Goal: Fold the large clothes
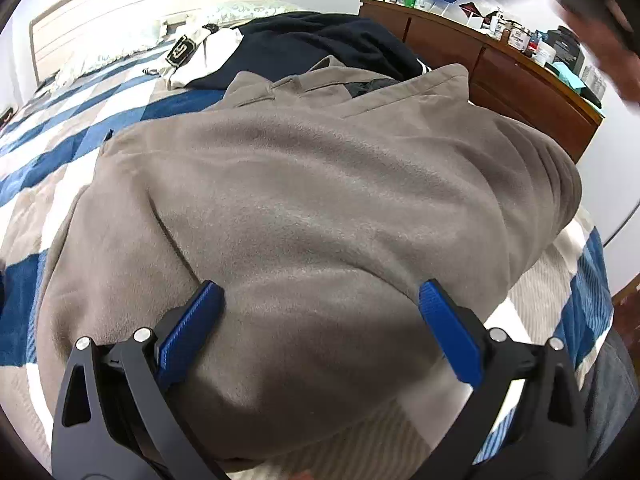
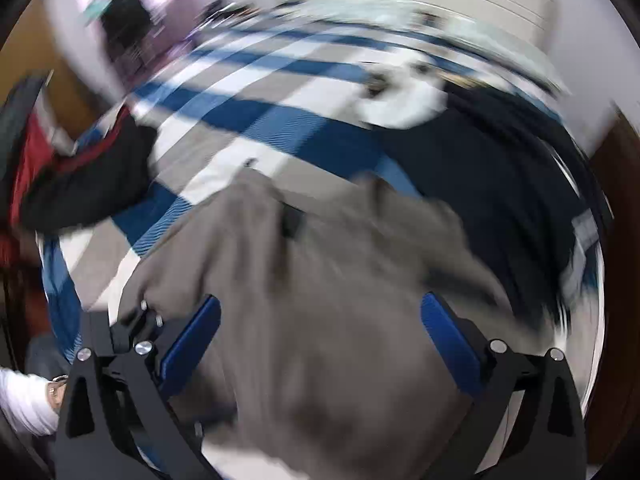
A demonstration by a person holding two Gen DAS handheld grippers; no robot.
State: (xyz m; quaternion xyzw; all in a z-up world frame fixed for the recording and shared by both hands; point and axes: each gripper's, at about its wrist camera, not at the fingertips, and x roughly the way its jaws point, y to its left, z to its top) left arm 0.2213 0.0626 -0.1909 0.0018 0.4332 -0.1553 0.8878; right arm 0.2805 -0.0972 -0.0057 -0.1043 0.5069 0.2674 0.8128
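The left gripper (image 1: 320,320), black-framed with ribbed blue pads, is standing spread wide over the near hem of a taupe-grey fleece sweatshirt (image 1: 304,184), its two fingers straddling the fabric without pinching any of it. The sweatshirt is lying on a bed (image 1: 48,152) covered in a blue, white and beige checked quilt, and it is occupying the near part of the bed, close to the foot edge and toward the side where a brown wooden dresser (image 1: 520,80) is standing. Its long axis is running straight away from the left gripper, hem nearest and collar pointing toward the headboard end, where a dark navy garment (image 1: 320,40) is lying just beyond it.

The right gripper (image 2: 320,332) is likewise spread, nothing between its pads, and its view is smearing with motion; the sweatshirt is sitting below and ahead of it, hem side closest. Both grippers appear to be working from the hem end, so the left one, hanging directly over the hem, seems the better placed to take the fabric. Any coming fold would probably be carrying that hem away along the long axis toward the collar.
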